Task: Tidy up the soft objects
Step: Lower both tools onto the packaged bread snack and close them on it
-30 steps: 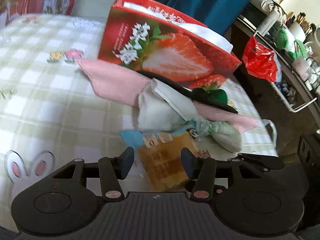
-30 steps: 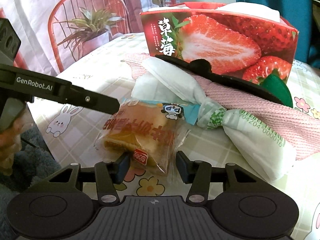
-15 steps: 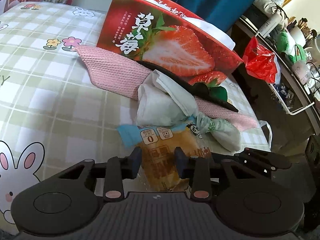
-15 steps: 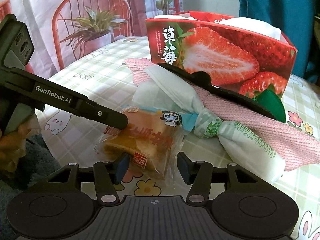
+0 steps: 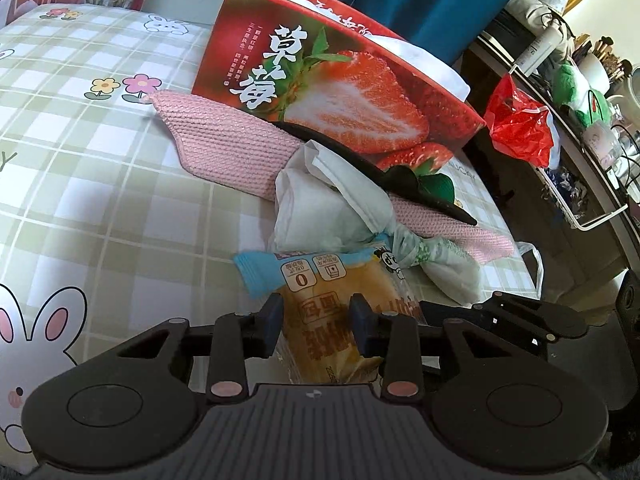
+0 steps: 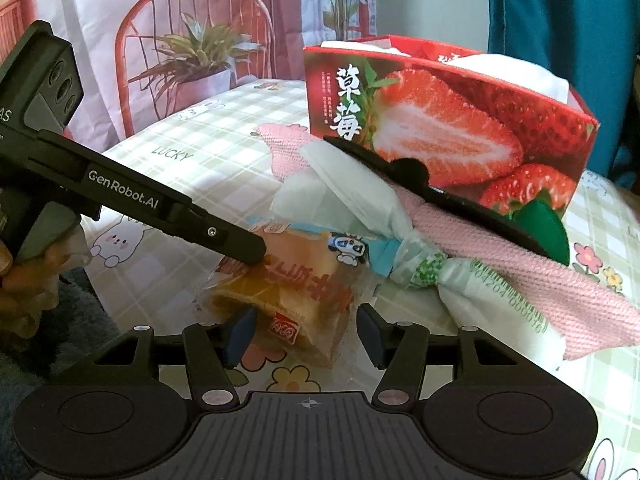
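A checked tablecloth (image 5: 100, 200) lies bare toward nine o'clock. The left gripper (image 5: 316, 320) pinches the packaged cake (image 5: 332, 320), long axis toward twelve; right gripper (image 6: 306, 332), just opening, straddles it loosely.

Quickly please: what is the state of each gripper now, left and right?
Left gripper: shut on the bread packet.
Right gripper: open, jaws just widening, astride the packet's other end.

One strawberry box (image 6: 448, 120), one pink cloth (image 6: 520, 272), one bread packet (image 6: 296, 280), one tissue pack (image 6: 352, 204) (twisted)
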### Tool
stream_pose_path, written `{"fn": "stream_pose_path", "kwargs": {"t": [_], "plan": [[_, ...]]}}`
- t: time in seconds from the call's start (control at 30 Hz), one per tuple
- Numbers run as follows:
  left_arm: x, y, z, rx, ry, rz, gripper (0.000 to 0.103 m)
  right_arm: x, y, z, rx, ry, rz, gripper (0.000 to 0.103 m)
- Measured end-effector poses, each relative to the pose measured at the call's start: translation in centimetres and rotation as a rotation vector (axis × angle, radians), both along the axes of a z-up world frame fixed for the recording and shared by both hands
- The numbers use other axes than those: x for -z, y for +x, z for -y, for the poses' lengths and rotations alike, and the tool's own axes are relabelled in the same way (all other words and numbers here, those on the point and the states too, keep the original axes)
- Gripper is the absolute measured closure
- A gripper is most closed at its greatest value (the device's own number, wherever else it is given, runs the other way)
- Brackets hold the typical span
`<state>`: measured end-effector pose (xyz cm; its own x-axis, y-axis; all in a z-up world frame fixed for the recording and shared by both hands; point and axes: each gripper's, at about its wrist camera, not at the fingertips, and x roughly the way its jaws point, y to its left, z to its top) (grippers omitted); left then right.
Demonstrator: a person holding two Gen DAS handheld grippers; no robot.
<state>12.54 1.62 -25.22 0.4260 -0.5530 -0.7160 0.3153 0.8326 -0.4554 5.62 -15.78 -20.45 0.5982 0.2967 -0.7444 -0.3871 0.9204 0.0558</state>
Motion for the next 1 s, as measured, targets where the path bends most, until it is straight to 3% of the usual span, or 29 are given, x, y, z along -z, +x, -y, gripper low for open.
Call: {"fn": "stream_pose_path", "kwargs": {"t": [1.0], "plan": [[0.03,0.23,0.23,0.004,-0.009,0.010,0.061,0.91,-0.08,0.22,-0.014,0.043,-0.007,0.057]]}}
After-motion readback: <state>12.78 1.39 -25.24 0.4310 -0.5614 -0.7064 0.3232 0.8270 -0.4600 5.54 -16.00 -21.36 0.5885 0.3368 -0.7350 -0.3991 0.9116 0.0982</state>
